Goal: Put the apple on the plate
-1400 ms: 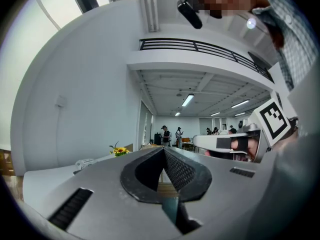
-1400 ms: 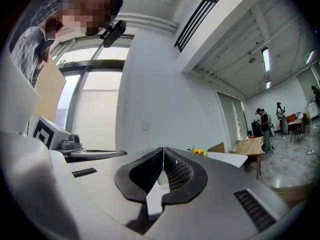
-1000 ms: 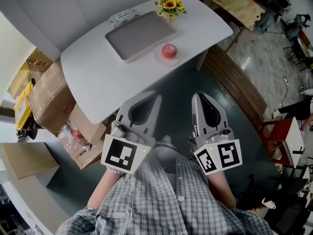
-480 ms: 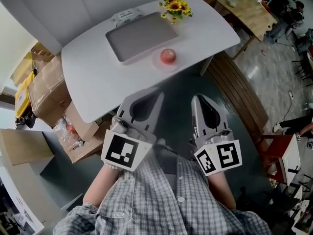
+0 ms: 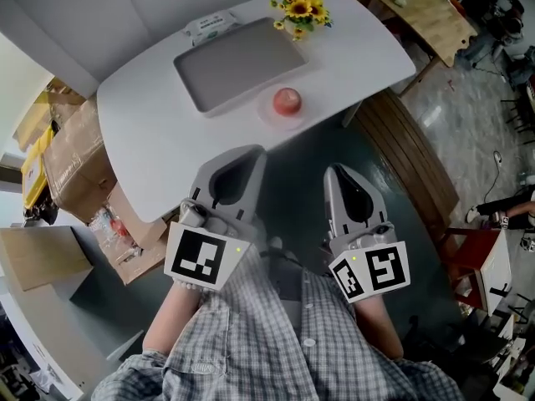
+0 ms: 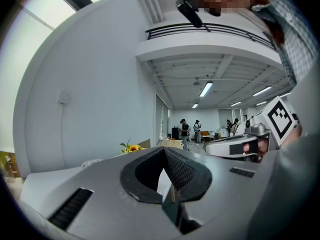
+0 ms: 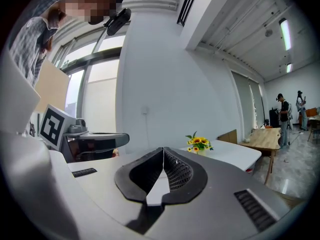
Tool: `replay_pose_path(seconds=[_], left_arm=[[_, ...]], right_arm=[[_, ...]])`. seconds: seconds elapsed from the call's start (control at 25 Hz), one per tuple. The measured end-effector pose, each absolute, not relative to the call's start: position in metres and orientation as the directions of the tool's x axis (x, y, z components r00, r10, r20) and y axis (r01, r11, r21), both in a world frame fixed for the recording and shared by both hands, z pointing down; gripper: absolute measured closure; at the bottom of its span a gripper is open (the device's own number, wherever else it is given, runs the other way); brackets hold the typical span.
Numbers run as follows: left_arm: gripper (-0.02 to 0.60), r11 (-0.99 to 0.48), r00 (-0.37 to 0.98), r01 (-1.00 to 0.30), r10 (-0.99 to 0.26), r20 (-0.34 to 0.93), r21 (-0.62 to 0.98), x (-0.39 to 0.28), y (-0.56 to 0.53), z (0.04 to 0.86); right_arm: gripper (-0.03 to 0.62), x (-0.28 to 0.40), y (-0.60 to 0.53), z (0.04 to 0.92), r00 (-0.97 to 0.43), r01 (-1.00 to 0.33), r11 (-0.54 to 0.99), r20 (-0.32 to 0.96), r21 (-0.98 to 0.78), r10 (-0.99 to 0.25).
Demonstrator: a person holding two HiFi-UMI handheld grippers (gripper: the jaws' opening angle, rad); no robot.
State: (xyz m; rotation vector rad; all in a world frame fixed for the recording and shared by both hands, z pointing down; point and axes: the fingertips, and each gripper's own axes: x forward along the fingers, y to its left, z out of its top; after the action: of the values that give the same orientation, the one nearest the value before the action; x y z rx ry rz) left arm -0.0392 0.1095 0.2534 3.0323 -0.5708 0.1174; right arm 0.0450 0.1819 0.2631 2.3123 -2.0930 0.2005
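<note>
A red apple (image 5: 287, 101) rests on a pale plate (image 5: 268, 113) near the front edge of the white table (image 5: 159, 132). My left gripper (image 5: 257, 152) is held level in front of the table's edge, below and left of the apple. Its jaws are shut with nothing in them (image 6: 163, 153). The right gripper (image 5: 333, 171) hangs over the dark floor, short of the table, also shut and empty (image 7: 163, 152). Neither touches the apple. Each gripper shows in the other's view: the right gripper (image 6: 240, 146) and the left gripper (image 7: 95, 141).
A grey tray (image 5: 238, 63) lies behind the apple, with a sunflower pot (image 5: 299, 11) and a white packet (image 5: 206, 26) at the table's back. Cardboard boxes (image 5: 75, 157) stand left of the table, a wooden bench (image 5: 410, 153) to the right.
Both grippers have drifted slightly left and toward the table, staying shut. The apple has stayed on the plate.
</note>
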Motion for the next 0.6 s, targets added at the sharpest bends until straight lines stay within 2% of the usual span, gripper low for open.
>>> replay_pose_path(seconds=[0.6], left_arm=[[0.574, -0.923, 0.922, -0.380, -0.373, 0.101, 0.062, -0.027, 0.009, 0.262]], right_arm=[[0.572, 0.071, 0.075, 0.253, 0.095, -0.995, -0.096, 0.107, -0.001, -0.990]])
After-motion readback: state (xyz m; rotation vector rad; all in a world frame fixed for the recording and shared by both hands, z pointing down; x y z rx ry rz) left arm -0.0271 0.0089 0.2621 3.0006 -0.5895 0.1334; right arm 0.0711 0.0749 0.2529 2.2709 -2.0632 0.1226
